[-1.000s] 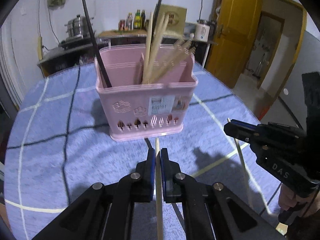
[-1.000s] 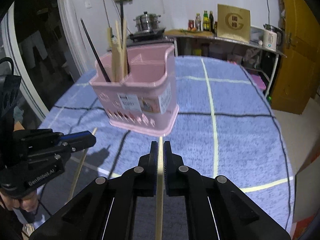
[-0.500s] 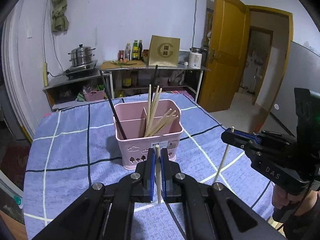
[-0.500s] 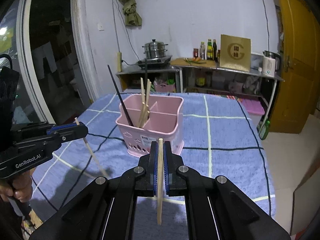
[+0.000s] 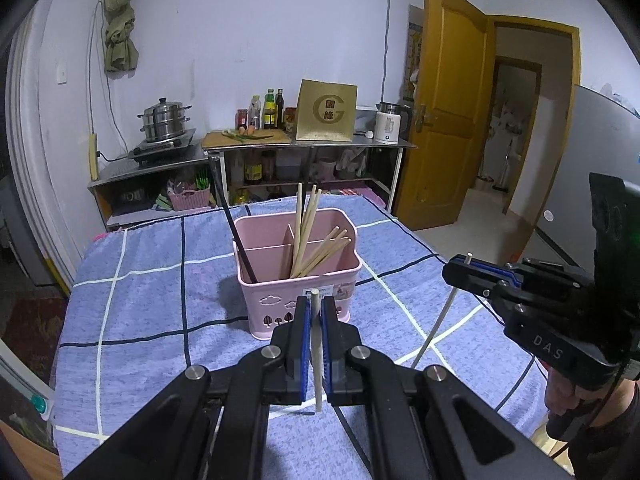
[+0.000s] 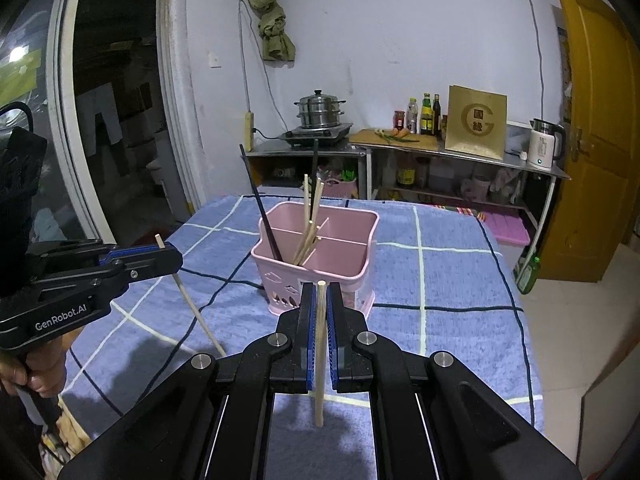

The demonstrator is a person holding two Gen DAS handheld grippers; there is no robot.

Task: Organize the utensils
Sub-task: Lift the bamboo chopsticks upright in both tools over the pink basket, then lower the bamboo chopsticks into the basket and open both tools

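A pink divided caddy [image 5: 272,300] [image 6: 356,276] stands mid-table, with several wooden chopsticks [image 5: 320,246] in its right compartments and a black chopstick [image 5: 241,248] leaning at its left. My left gripper [image 5: 316,305] is shut on a wooden chopstick [image 5: 317,364], held upright above the cloth in front of the caddy. My right gripper [image 6: 320,291] is shut on another wooden chopstick [image 6: 320,360], also clear of the cloth. Each gripper shows in the other's view: the right gripper [image 5: 464,274] with its stick slanting down, the left gripper [image 6: 162,256] likewise.
A blue checked cloth [image 5: 140,312] covers the table, whose edges fall away left and right. Behind it a metal shelf [image 5: 304,146] carries a steamer pot [image 5: 164,122], bottles, a gold box and a kettle [image 5: 390,122]. An open yellow door [image 5: 448,108] is at right.
Both grippers have risen and drawn back from the caddy, lifting their chopsticks off the cloth. The caddy now looks smaller and farther away. Both stay shut.
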